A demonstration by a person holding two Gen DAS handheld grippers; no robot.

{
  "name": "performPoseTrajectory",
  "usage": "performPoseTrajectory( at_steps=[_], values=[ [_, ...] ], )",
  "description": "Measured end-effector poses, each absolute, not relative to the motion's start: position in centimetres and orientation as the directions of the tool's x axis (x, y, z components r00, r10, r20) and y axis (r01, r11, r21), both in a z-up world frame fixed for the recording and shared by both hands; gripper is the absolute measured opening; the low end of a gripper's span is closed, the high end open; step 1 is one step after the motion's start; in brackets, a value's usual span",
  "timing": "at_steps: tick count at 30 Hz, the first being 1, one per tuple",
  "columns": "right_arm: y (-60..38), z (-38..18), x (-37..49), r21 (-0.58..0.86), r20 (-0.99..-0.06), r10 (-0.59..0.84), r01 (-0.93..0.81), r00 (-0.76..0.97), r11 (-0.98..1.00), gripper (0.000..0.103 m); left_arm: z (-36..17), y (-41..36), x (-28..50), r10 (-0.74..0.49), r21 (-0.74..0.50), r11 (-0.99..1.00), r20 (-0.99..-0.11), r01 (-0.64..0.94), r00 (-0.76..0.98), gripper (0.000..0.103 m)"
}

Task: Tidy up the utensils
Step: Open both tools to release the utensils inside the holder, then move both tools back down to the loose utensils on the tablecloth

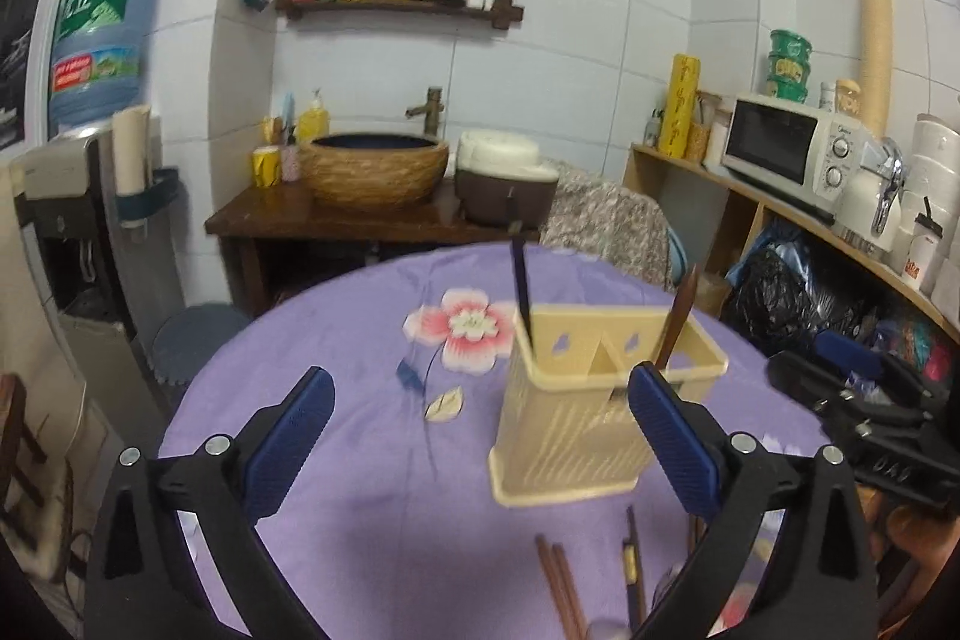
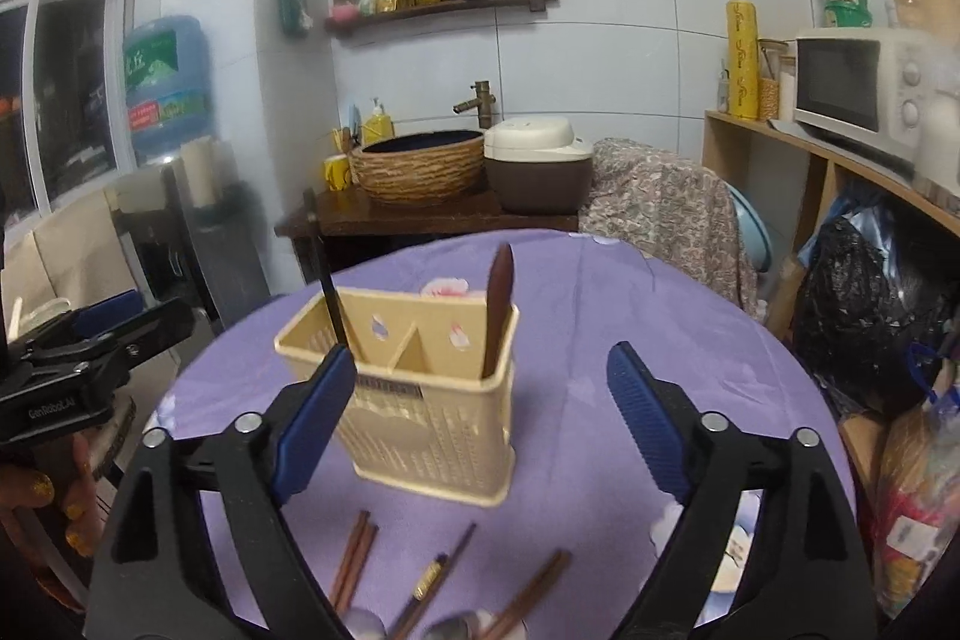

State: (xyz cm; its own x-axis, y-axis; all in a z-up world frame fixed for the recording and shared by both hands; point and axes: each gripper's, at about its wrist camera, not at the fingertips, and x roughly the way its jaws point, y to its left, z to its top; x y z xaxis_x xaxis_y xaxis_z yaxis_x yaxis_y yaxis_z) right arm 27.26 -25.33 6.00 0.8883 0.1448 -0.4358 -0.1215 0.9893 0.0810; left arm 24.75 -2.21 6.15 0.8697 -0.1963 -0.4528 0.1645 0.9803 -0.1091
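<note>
Utensils (image 2: 360, 562) are seen lying loose near the front edge of a round table (image 1: 336, 334) covered with a purple flowered cloth: in the right wrist view, from left to right, a pair of brown chopsticks, a dark utensil with a gold band (image 2: 433, 577) and a brown wooden handle (image 2: 528, 595), with what look like spoon bowls at the very bottom edge – too blurred to be told apart.

Behind them, toward the middle of the table, a cream slotted utensil holder (image 2: 432, 430) is set upright, divided into two compartments. In its left compartment a thin black utensil (image 2: 327, 292) is stood leaning; in its right compartment a brown wooden utensil (image 2: 499, 304) is stood upright.

The left gripper (image 1: 480, 436) is held above the table before the holder, its blue pads spread wide and nothing caught between them; its right pad overlaps the holder's front in the picture, though contact cannot be judged. The right gripper (image 2: 477, 424) is likewise held released – wide apart, empty – with the holder seen between its fingers but not pressed by them.
</note>
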Motion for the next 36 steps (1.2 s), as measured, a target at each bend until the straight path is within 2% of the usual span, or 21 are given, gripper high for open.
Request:
performPoseTrajectory(
  at_steps=[8, 15, 25, 36],
  values=[
    [-26.8, -0.6, 23.6, 0.034, -0.586, 0.024, -0.005, 0.81, 0.999, 0.095, -0.5, -0.8, 21.7, -0.138, -0.082, 0.99, -0.62, 0.112, 0.773, 0.097],
    [-25.3, -6.4, 20.9, -0.011, -0.719, -0.001, -0.01, 0.695, 1.0, 0.095, -4.8, -2.8, 19.0, -0.144, -0.022, 0.983, -0.705, 0.182, 0.695, 0.093],
    [-22.0, -9.8, 18.5, -0.031, -0.788, 0.04, -0.103, 0.615, 0.994, 0.097, -6.7, -2.9, 18.1, -0.146, -0.008, 0.979, -0.735, 0.206, 0.662, 0.09],
    [-22.7, -10.0, 17.8, -0.1, -0.822, -0.036, -0.082, 0.569, 0.992, 0.097, -7.5, -3.2, 17.7, -0.153, -0.016, 0.977, -0.754, 0.215, 0.639, 0.09]
  ],
)
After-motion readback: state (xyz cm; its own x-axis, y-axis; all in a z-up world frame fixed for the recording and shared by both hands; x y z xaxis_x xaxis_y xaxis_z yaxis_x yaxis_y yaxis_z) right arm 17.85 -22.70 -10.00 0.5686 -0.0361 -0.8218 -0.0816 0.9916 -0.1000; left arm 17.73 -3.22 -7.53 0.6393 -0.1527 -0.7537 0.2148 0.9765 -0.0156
